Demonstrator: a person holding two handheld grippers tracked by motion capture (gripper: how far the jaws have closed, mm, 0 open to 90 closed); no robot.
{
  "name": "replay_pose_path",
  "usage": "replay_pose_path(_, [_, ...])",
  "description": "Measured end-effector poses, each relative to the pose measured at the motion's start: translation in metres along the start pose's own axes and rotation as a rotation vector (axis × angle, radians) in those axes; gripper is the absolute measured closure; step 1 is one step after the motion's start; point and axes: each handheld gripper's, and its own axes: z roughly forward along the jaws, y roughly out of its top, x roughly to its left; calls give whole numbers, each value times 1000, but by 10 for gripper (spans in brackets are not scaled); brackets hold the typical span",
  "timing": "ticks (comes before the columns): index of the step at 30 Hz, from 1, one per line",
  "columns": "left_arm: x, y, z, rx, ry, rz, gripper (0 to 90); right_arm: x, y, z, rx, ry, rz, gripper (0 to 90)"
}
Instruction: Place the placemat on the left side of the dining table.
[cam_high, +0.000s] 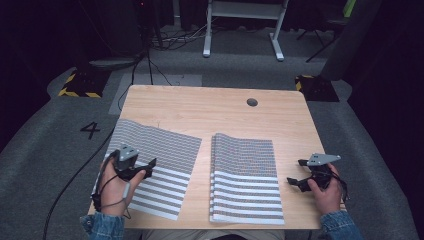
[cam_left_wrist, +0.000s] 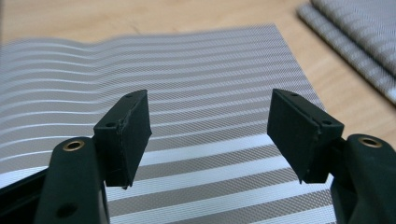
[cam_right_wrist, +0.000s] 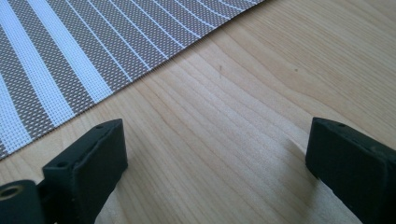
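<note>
Placemat (cam_high: 150, 165) lies flat under my wide, empty left hand-held gripper (cam_high: 150, 162); right hand-held gripper (cam_high: 295, 172) wide too; next, probably fetch from the stack (cam_high: 245, 175).

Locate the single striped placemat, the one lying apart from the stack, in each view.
High view: single placemat at left centre, under the left tongs.
Left gripper view: it spreads behind the open jaws.
Right gripper view: I cannot tell whether the striped weave at upper left is it.
Shared landmark: the wooden table.
</note>
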Motion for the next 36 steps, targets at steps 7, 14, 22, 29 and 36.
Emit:
replay_pose_path(7, [-19, -7, 36, 152, -40, 29, 290, 0, 0, 0, 2, 0, -1, 56])
replay_pose_path(14, [-31, -14, 51, 287, 48, 4, 258, 0, 0, 0, 1, 0, 0, 56])
replay_pose_path(22, [-31, -7, 54, 340, 43, -15, 260, 0, 0, 0, 1, 0, 0, 56])
replay_pose_path(29, [-29, -4, 56, 353, 29, -16, 269, 0, 0, 0, 2, 0, 0, 56])
replay_pose_path(36, [-26, -5, 55, 307, 49, -21, 367, 0, 0, 0, 2, 0, 0, 56])
